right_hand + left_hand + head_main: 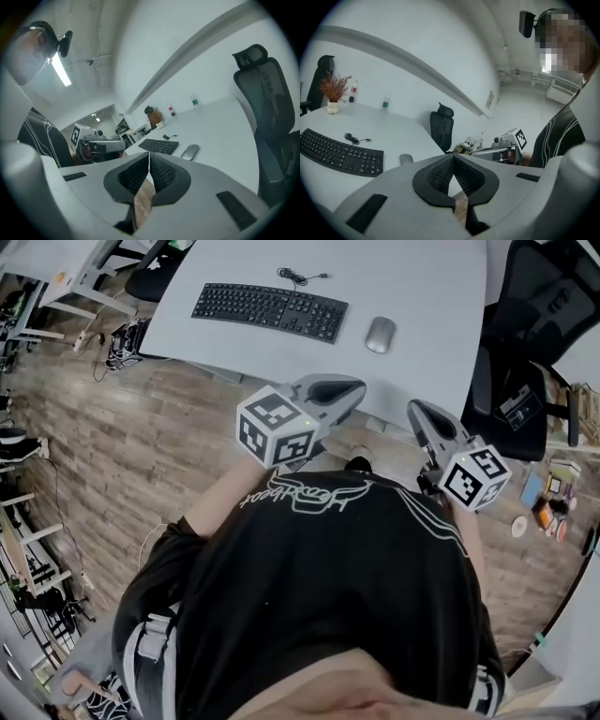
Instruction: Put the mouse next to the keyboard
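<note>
Left claw [453, 158] closed — mouse [380, 335] beside keyboard [270, 311]

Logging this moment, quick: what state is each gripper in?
Left gripper: closed, holding nothing.
Right gripper: closed, holding nothing.

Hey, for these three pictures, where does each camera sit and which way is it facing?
Head view: on the person's head, facing steeply down at the table, keyboard and mouse; the black shirt, left gripper and right gripper show.
Left gripper view: on the left gripper, facing along its shut jaws across the table; right gripper and shirt show at right.
Right gripper view: on the right gripper, facing along its shut jaws across the table; left gripper and shirt show at left.
Shared: all three show the keyboard and mouse.
</note>
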The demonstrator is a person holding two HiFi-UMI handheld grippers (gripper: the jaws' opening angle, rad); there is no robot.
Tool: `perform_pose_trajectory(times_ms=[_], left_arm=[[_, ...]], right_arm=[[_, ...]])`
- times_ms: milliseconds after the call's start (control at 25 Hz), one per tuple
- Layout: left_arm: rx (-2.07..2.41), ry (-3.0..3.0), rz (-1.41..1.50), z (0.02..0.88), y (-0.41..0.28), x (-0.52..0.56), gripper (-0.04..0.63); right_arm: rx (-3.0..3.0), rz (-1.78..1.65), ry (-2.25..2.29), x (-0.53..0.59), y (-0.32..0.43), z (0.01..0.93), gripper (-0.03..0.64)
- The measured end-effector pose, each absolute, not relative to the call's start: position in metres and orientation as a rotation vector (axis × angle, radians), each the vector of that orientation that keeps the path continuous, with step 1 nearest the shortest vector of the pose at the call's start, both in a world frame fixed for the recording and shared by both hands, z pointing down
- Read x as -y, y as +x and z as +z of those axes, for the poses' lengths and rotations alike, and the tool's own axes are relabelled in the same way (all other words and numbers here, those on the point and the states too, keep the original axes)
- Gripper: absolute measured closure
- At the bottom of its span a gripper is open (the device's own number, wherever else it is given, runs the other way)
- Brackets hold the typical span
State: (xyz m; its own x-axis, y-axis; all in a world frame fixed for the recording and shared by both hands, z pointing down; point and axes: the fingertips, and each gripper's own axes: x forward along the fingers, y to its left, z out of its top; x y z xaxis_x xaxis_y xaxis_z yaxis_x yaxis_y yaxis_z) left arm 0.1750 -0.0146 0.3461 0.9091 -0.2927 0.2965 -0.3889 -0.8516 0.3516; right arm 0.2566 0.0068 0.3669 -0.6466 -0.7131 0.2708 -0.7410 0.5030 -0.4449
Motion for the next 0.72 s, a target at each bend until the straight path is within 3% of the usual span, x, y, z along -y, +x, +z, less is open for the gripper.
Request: perform_pose_trajectory(times_ms=[720], left_arm=[[0.331,2.700,0.332,0.350,0.121,-0.100,0.588]], right_arm=[[2.711,0.764,1.381,-0.119,0.173,0.350,0.606]])
